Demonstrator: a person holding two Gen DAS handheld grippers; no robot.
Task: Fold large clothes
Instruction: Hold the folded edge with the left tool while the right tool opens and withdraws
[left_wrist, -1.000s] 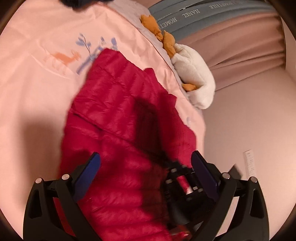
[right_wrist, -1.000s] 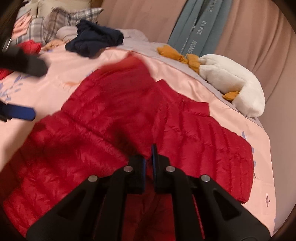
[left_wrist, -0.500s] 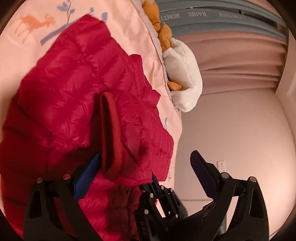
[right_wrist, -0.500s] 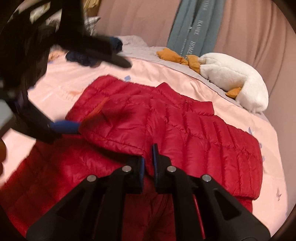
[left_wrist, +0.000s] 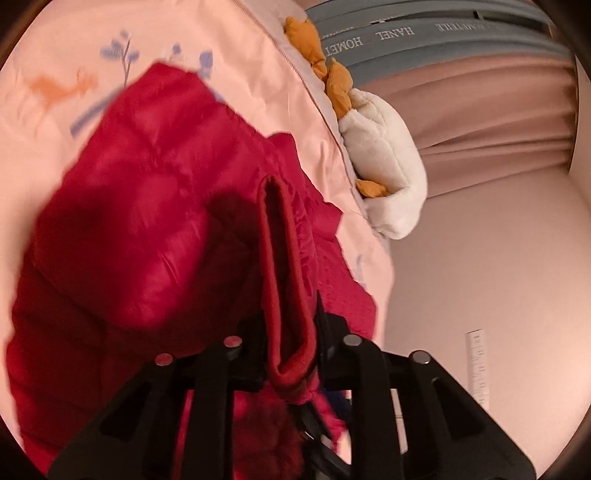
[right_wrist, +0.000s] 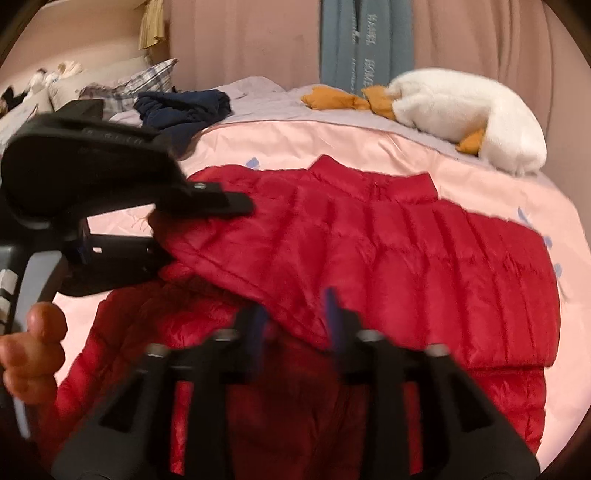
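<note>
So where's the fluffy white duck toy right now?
The white duck toy lies at the far right edge of the bed, beyond the red puffer jacket, in front of the pink curtain.

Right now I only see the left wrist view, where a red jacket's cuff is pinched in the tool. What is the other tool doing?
Observer: The right tool sits at the near folded edge of the red jacket, with its jaws apart.
Operator: Is anything lying around besides the plush goose?
Observer: Yes, a heap of navy clothes lies at the far side, apart from the jacket.
Operator: And who holds my tool?
Observer: A bare hand, at the left edge of the right wrist view, grips the handle of the left tool.
</note>
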